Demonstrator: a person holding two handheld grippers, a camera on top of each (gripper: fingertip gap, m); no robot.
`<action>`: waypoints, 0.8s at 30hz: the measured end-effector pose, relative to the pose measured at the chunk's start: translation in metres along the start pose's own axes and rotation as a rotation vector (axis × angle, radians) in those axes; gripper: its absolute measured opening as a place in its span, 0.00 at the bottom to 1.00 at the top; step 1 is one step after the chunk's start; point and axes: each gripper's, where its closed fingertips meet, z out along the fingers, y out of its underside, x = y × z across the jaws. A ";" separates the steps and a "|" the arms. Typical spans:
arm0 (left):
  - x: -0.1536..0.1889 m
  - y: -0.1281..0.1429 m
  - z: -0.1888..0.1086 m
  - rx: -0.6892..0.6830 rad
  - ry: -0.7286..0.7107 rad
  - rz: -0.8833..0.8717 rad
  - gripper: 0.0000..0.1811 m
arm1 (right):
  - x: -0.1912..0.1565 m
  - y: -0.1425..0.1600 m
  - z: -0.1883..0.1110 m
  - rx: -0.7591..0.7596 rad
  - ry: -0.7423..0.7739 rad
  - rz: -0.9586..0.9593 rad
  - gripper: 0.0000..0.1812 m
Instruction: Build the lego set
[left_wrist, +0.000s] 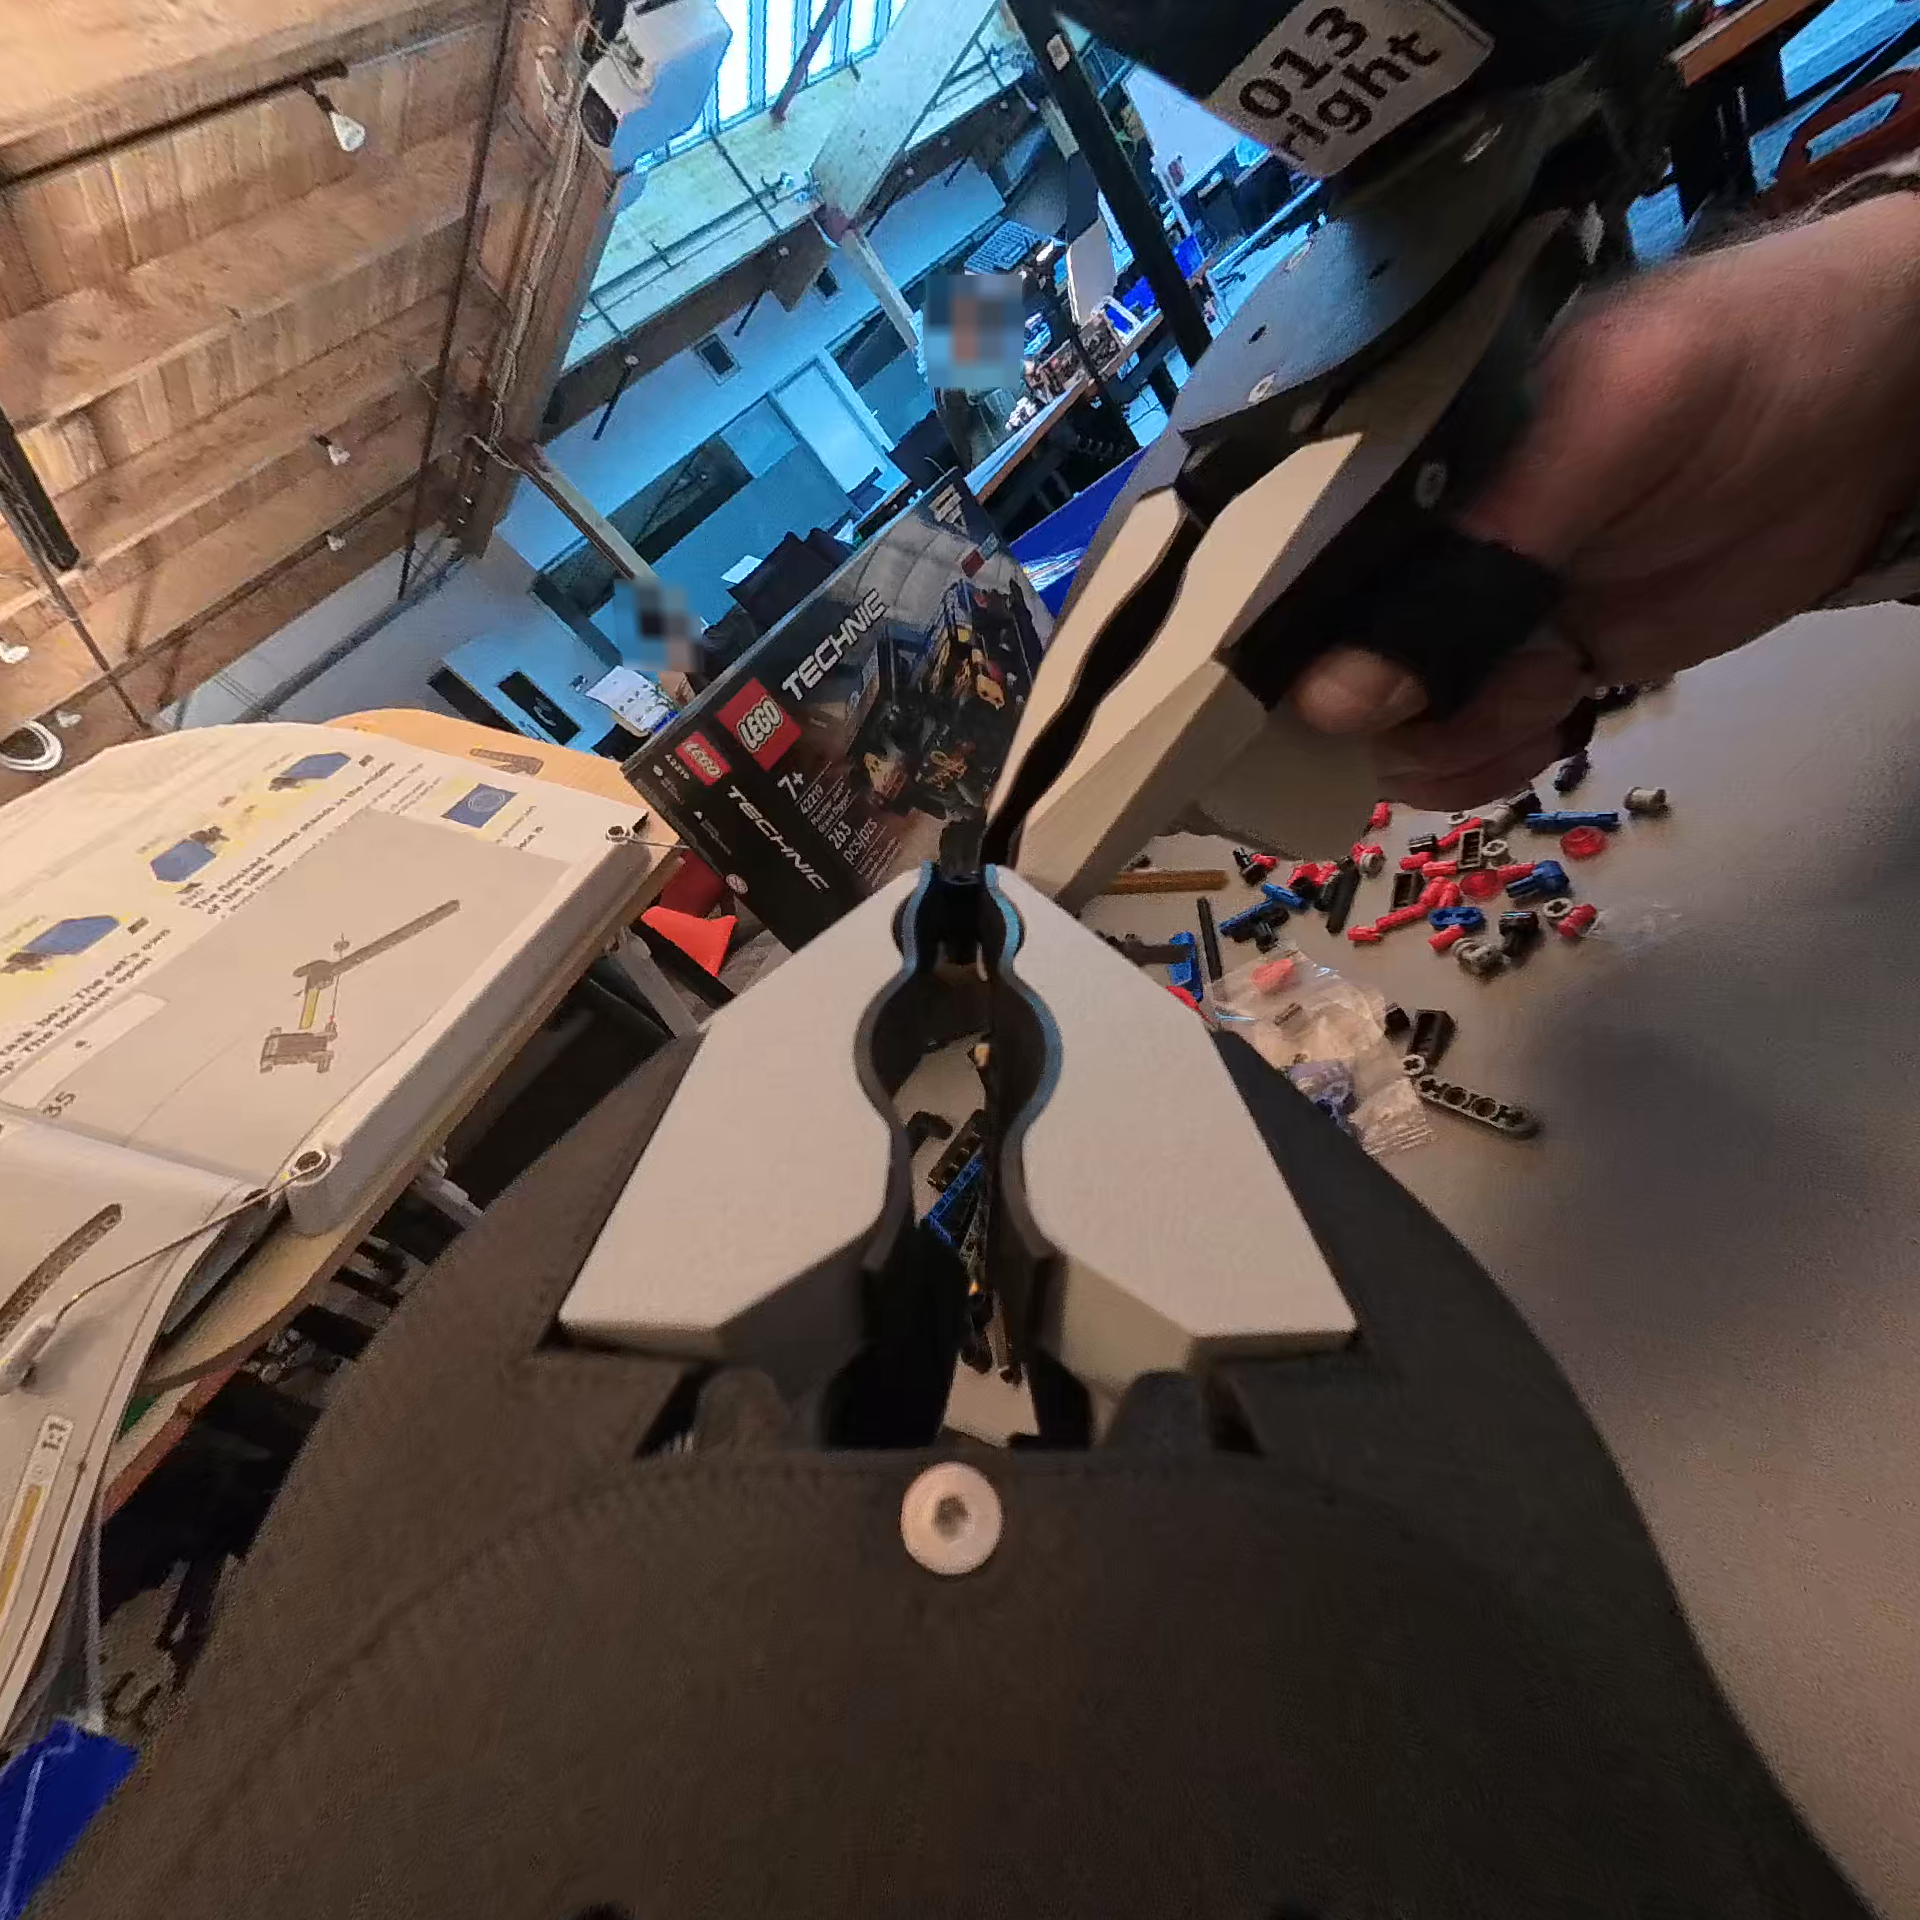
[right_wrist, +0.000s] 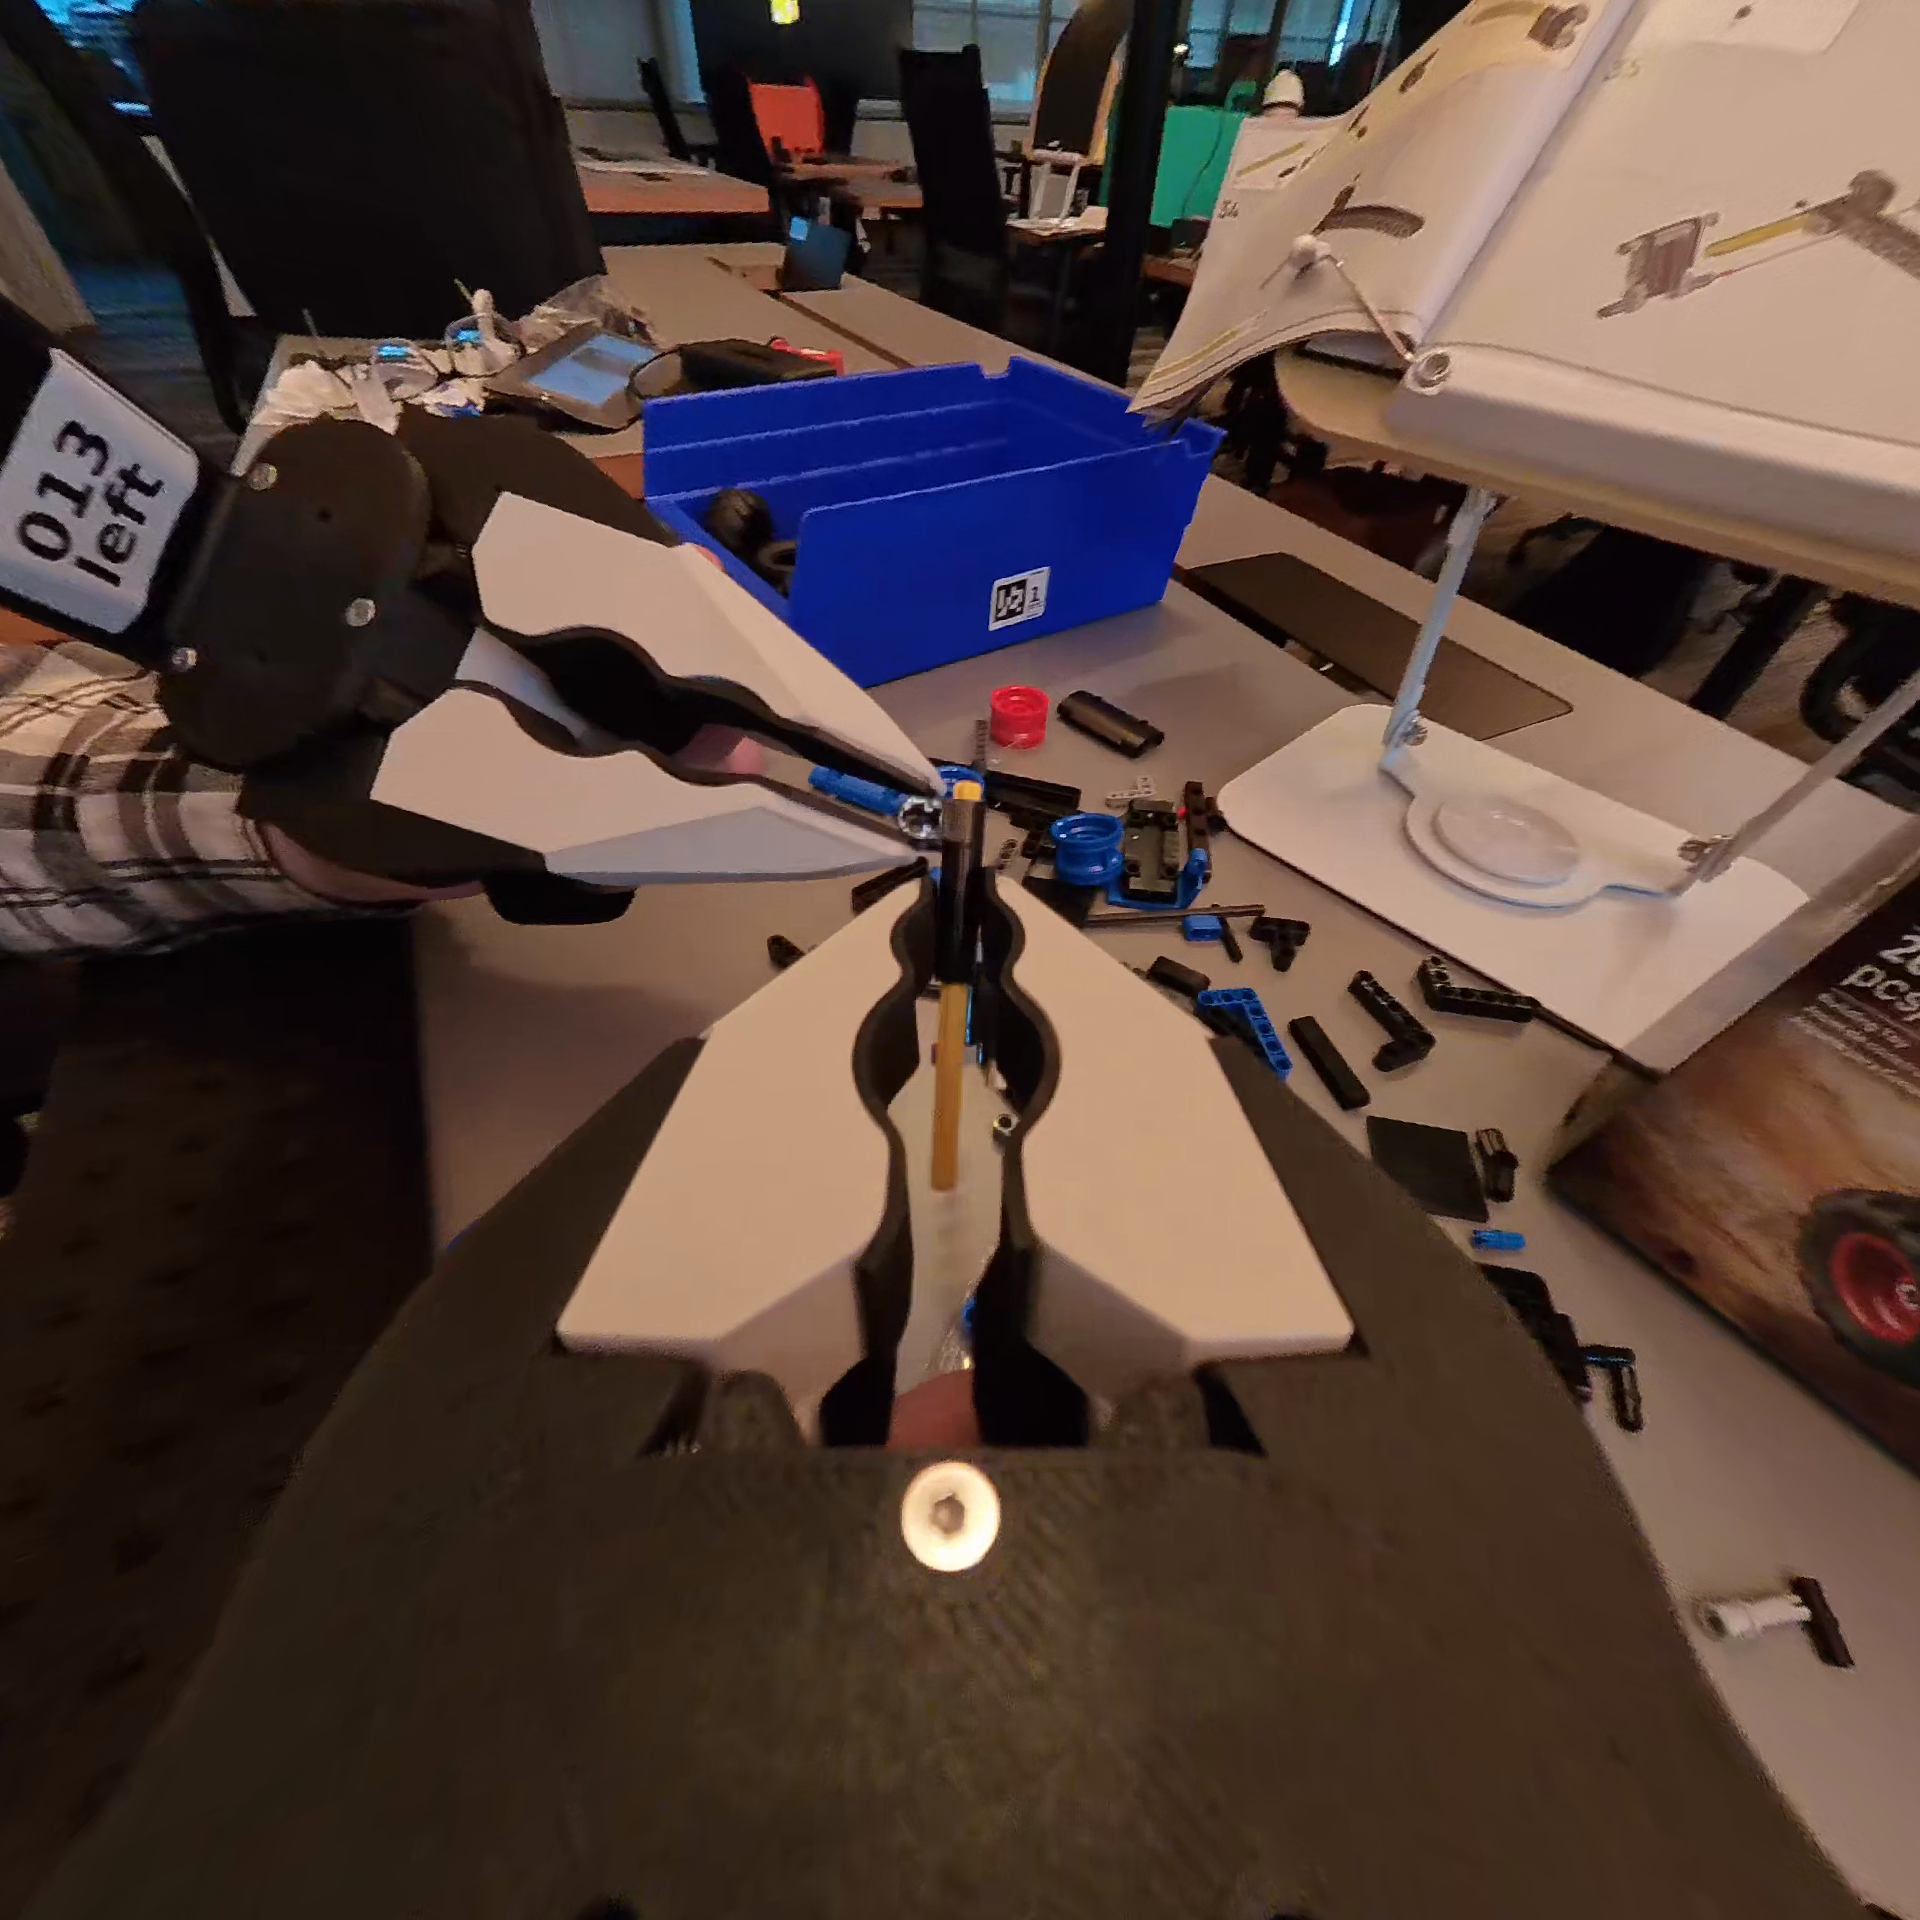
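Open workshop hall behind, with timber-clad wall and further desks; in front, a smooth grey bench (right_wrist: 582, 997) strewn with small plastic pieces.

Held upright in the right gripper (right_wrist: 958, 914): a thin yellow rod (right_wrist: 945, 1091), matte and straight, passing through a short black sleeve (right_wrist: 958, 883) near its top, with the yellow tip poking out above. Fingers (right_wrist: 1122, 1122) narrowed tight around that sleeve, pale grey flat-faced wedges with black wavy inner pads.

Coming in from the left, the left gripper (right_wrist: 920, 816), likewise narrowed, pinching a small metallic-grey ring-shaped piece (right_wrist: 920, 819) right against the rod's top end; whether the ring sits on the rod or just touches it cannot be told. Seen from the left wrist camera, left gripper (left_wrist: 961, 883) tips nearly closed on something dark and small, meeting the right gripper (left_wrist: 1003, 831) tips above the bench.

Scattered beyond on the bench: loose pieces (left_wrist: 1455, 883) in red, blue and black, glossy pins and short beams; a blue wheel hub (right_wrist: 1086, 842) beside a black-and-blue partial build (right_wrist: 1158, 857); a red wheel hub (right_wrist: 1016, 715); black angled beams (right_wrist: 1387, 1023).

Further back, a blue plastic bin (right_wrist: 935, 540) with ribbed walls, holding dark tyres. To the right, an open instruction booklet (right_wrist: 1662, 208) clipped to a white stand (right_wrist: 1455, 810). Glossy cardboard set box (left_wrist: 831, 748) standing at the bench edge.
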 end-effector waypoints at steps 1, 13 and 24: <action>0.000 0.000 0.000 0.000 -0.002 0.011 0.03 | 0.001 0.000 0.000 0.004 0.015 -0.013 0.03; 0.000 0.007 0.003 -0.063 -0.055 0.105 0.03 | 0.010 0.003 0.003 -0.043 0.176 -0.210 0.03; -0.012 0.014 0.001 -0.182 -0.139 0.159 0.02 | 0.013 -0.001 0.011 -0.025 0.267 -0.218 0.03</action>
